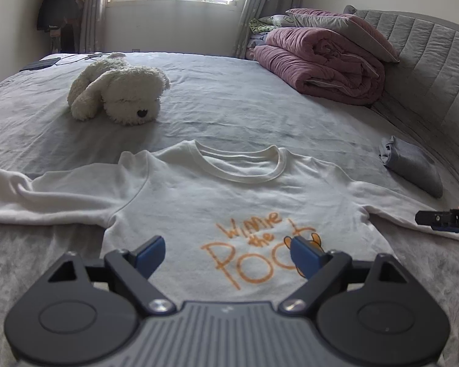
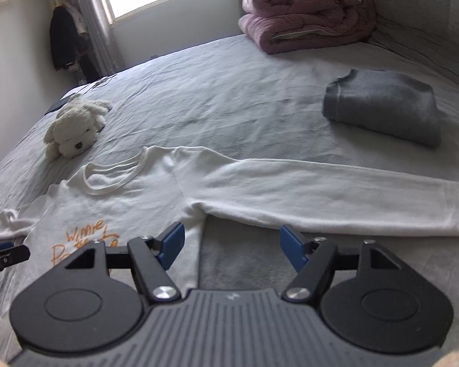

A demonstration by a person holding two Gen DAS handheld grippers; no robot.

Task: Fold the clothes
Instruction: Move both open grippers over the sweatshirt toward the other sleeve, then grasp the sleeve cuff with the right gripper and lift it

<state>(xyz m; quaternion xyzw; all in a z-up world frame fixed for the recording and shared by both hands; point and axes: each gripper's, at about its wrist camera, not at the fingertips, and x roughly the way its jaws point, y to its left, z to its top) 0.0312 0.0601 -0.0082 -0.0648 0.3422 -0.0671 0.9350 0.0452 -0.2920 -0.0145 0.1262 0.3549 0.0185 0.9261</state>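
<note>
White shirt point(image 1: 199, 195) lies flat on the bed point(image 1: 244, 107), front up, collar toward the far side, orange lettering showing. Both sleeves are spread out to the sides; right sleeve point(image 2: 321, 195) runs straight out, left sleeve point(image 1: 30, 195) slightly rumpled near the cuff. No fold is visible in this garment. Near the headboard a grey garment point(image 2: 385, 110) sits as a compact folded bundle, well apart from the shirt; so one piece lies folded, one lies open. Left gripper point(image 1: 226, 252) hovers over the lower chest of the shirt, jaws spread wide, nothing between them. Right gripper point(image 2: 231, 246) hovers near the right side seam below the armpit, jaws likewise spread, holding nothing. Whether either pad touches the cloth cannot be told. Judgement: the shirt is laid out ready for folding, and sleeves and body remain to be folded. Plush dog point(image 1: 119, 94) and pink quilt point(image 1: 318, 61) lie farther up the bed, clear of the shirt.
</note>
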